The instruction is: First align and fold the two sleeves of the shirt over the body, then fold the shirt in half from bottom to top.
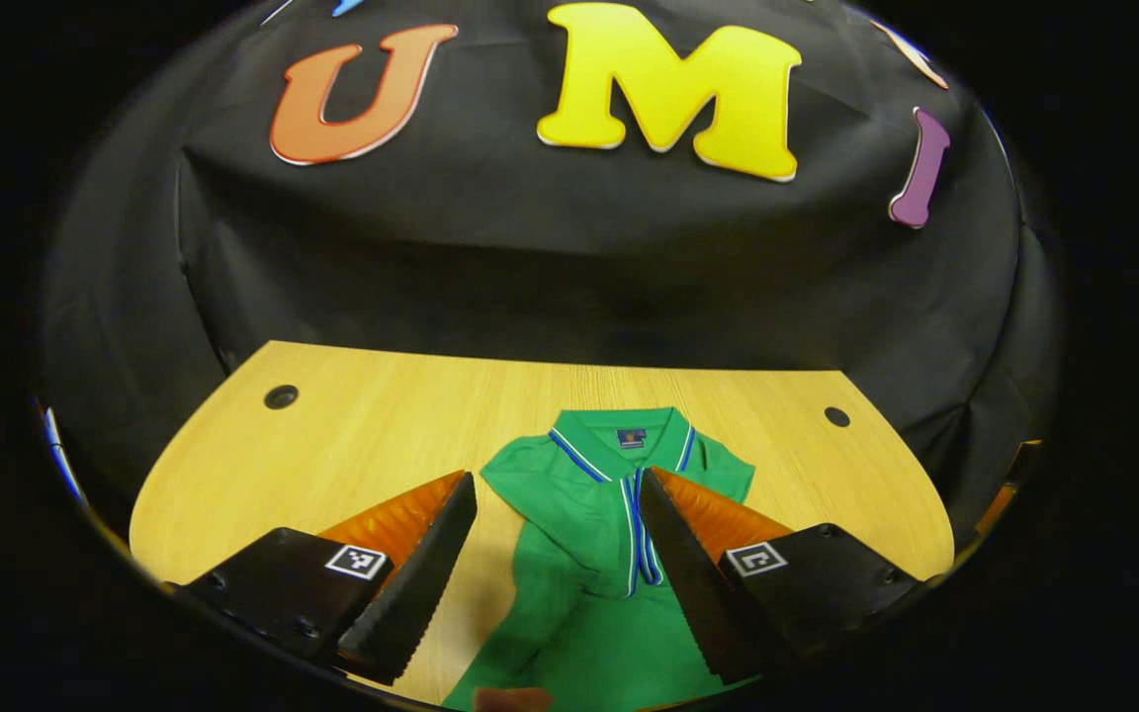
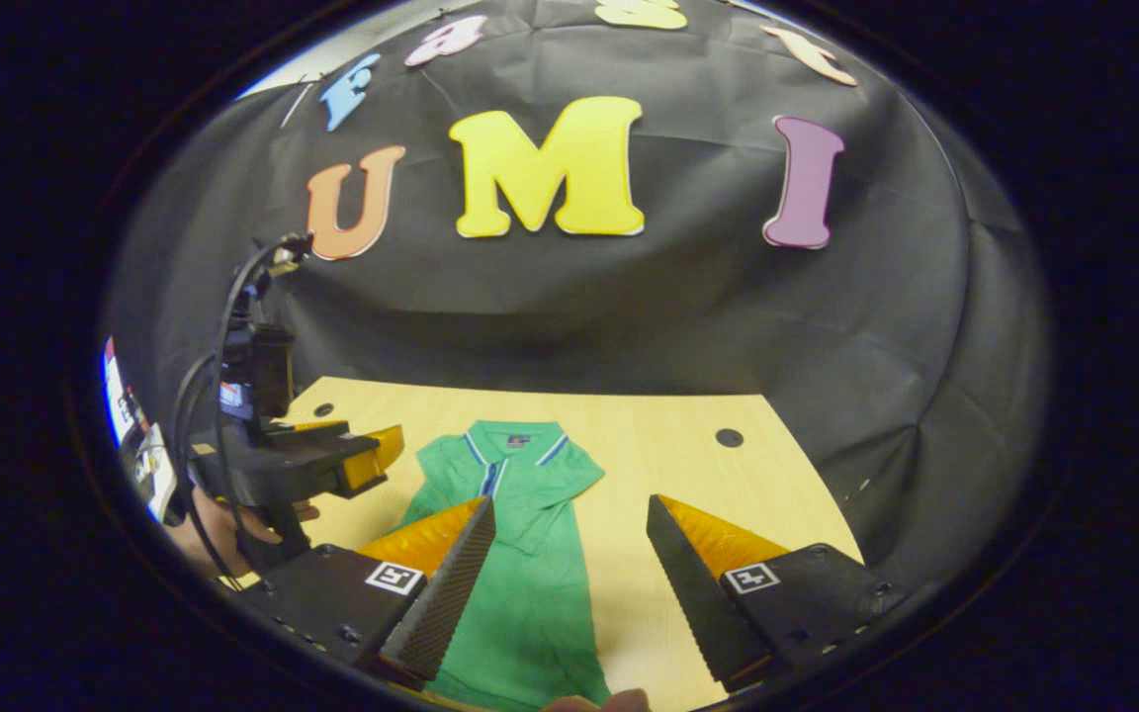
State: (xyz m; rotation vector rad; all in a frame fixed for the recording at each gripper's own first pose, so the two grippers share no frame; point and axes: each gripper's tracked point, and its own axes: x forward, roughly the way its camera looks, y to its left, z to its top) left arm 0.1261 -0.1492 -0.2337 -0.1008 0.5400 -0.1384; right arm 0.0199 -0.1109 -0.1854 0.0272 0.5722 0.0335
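A light wooden table (image 1: 352, 435) with small round holes (image 1: 281, 397) near its far corners stands against the black cloth wall (image 1: 569, 257). On it the green shirt (image 1: 589, 534) lies flat, collar toward the wall, both sleeves folded over the body. Above it hover the left gripper (image 1: 558, 494) and right gripper (image 2: 569, 514), jaws spread, holding nothing.

One shirt (image 1: 589, 554), one table (image 1: 372, 425), two grippers (image 1: 557, 519) (image 2: 570, 539)
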